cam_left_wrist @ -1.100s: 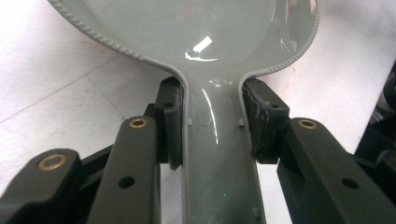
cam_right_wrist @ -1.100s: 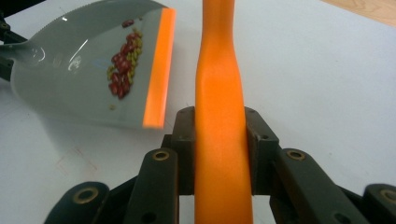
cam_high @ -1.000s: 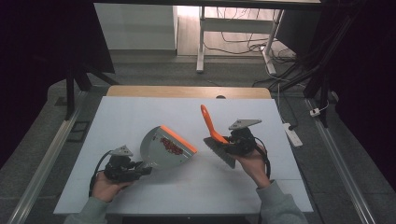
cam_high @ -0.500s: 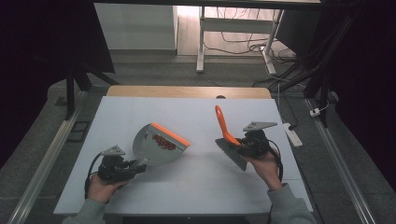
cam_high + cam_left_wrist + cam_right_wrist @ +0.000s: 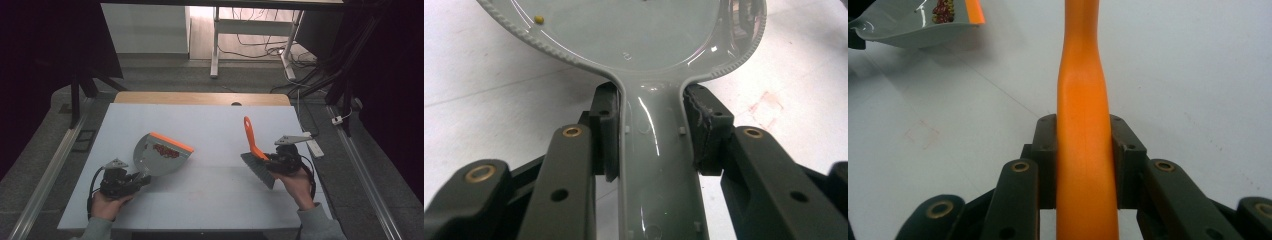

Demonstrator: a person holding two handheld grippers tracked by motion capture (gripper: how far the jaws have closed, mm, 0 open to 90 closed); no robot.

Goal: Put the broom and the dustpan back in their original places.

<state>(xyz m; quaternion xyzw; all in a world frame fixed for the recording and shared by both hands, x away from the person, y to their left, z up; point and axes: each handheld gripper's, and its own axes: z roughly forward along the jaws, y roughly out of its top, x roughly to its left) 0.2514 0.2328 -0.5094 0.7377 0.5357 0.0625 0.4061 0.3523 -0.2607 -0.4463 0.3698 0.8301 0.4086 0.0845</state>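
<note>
The left gripper (image 5: 131, 179) is clamping the grey plastic dustpan with the orange lip (image 5: 162, 154) by its handle and the right gripper (image 5: 274, 161) is squeezing the orange-handled brush (image 5: 254, 148) at three o'clock, so a tilting pan is risking to spill the small red bits (image 5: 166, 150).

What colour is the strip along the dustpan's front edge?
Orange, on a grey dustpan; the strip shows best in the high view.

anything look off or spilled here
Nothing spilled on the table. The red bits sit inside the dustpan, plus one yellow speck. The brush is held clear of it. A faint pink stain marks the tabletop.
</note>
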